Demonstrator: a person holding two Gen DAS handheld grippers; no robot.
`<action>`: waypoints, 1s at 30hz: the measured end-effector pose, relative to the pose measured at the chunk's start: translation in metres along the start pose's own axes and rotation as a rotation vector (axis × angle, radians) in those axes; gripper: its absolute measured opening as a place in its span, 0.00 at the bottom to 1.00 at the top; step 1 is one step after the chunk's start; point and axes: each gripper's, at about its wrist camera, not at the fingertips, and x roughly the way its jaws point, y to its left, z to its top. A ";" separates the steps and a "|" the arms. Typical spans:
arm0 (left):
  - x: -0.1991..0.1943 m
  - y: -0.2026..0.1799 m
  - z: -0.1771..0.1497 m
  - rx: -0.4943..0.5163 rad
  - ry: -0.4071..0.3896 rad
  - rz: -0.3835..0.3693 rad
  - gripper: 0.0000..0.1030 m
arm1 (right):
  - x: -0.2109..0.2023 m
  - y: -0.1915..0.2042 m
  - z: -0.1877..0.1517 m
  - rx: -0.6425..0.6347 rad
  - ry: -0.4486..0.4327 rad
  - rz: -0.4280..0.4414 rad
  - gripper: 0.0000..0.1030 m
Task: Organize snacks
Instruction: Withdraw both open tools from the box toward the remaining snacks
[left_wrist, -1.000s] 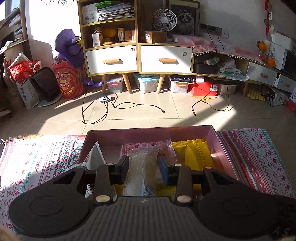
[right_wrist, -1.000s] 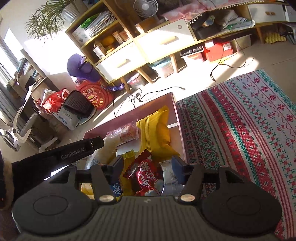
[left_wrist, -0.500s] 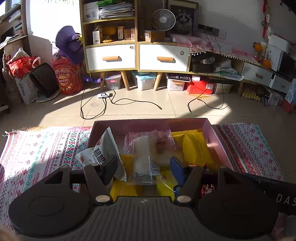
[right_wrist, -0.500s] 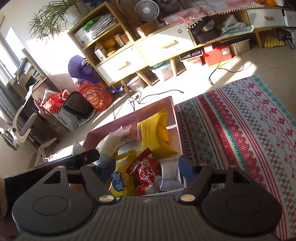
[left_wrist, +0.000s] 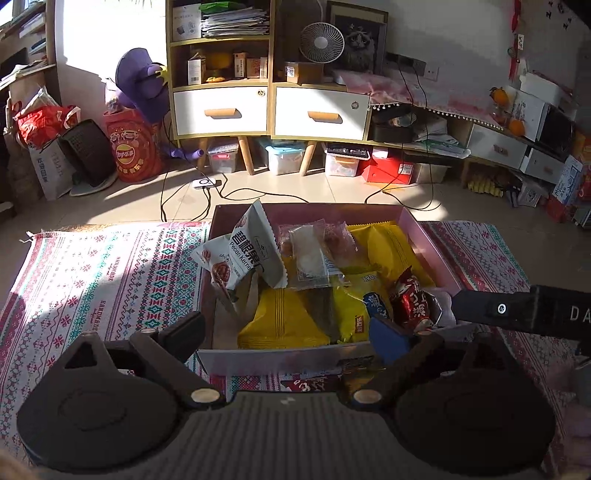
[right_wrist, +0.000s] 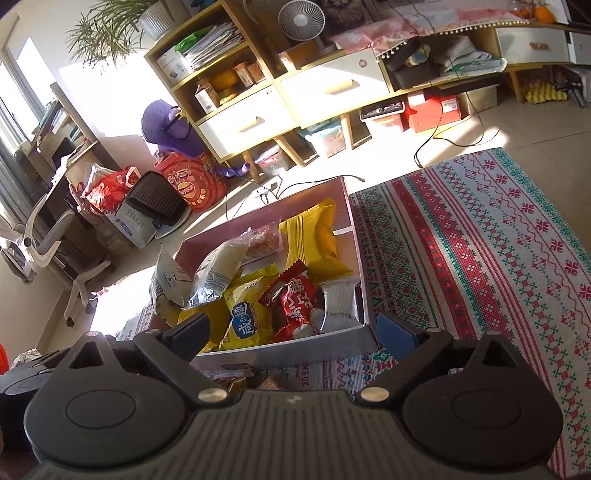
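Snacks are gathered in the pink box (left_wrist: 428, 236) on the patterned cloth (left_wrist: 110, 266); sorting is judged nearly done. Pecan packet (left_wrist: 251, 254) is propped at the box's far-left corner, untidy. Left tongs (left_wrist: 288, 332) and right tongs (right_wrist: 291, 330) are spread wide, empty, at the box's near edge.
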 end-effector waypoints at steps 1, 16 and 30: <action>-0.002 0.002 -0.003 0.006 -0.002 0.000 0.98 | -0.001 0.001 -0.002 -0.008 0.000 -0.001 0.95; -0.026 0.018 -0.050 0.104 -0.024 -0.030 1.00 | -0.013 0.017 -0.027 -0.130 0.005 -0.028 0.99; -0.014 0.022 -0.079 0.125 0.010 -0.076 1.00 | 0.003 0.019 -0.062 -0.254 0.072 -0.096 0.99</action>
